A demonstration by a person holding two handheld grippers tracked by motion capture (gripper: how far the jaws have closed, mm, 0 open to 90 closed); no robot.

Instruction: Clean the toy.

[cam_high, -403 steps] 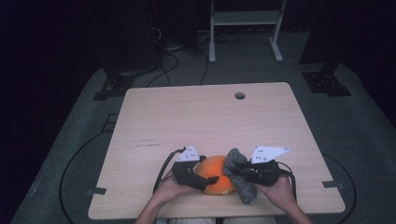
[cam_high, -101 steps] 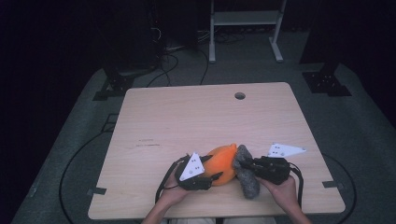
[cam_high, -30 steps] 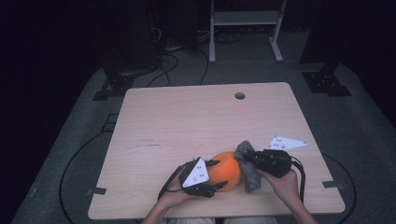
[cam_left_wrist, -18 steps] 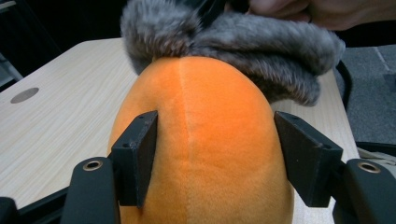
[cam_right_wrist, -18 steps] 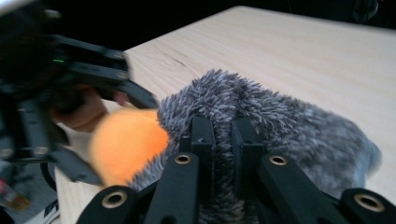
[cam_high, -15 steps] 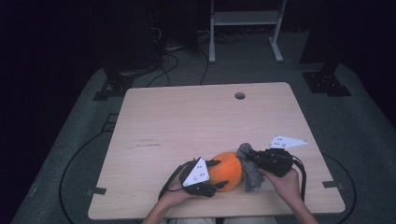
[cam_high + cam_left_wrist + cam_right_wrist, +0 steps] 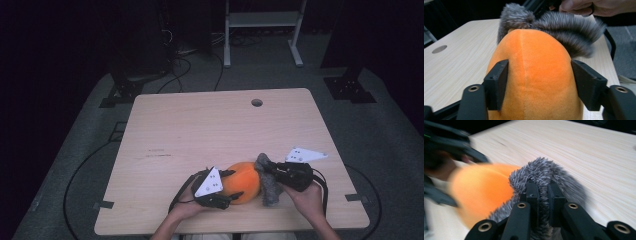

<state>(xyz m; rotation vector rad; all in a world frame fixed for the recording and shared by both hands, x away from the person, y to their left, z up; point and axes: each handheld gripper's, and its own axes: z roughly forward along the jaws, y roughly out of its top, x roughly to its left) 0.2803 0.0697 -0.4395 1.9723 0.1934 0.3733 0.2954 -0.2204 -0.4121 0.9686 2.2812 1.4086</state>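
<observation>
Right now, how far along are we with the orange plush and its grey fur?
Done: both grips are set. The left gripper clamps the orange plush by its sides, and the right gripper is shut on the grey fur. In hand: the fur lies bunched against the plush's far side. Left: probably working the fur further; it is still touching the plush near the table front edge.

Plush body: plain orange, one faint seam line. Fur piece at its 3 o'clock: grey, lighter-tipped. Grippers: black jaws, white three-cornered plates. Table: pale wood grain. Floor: grey. Background: dark.
</observation>
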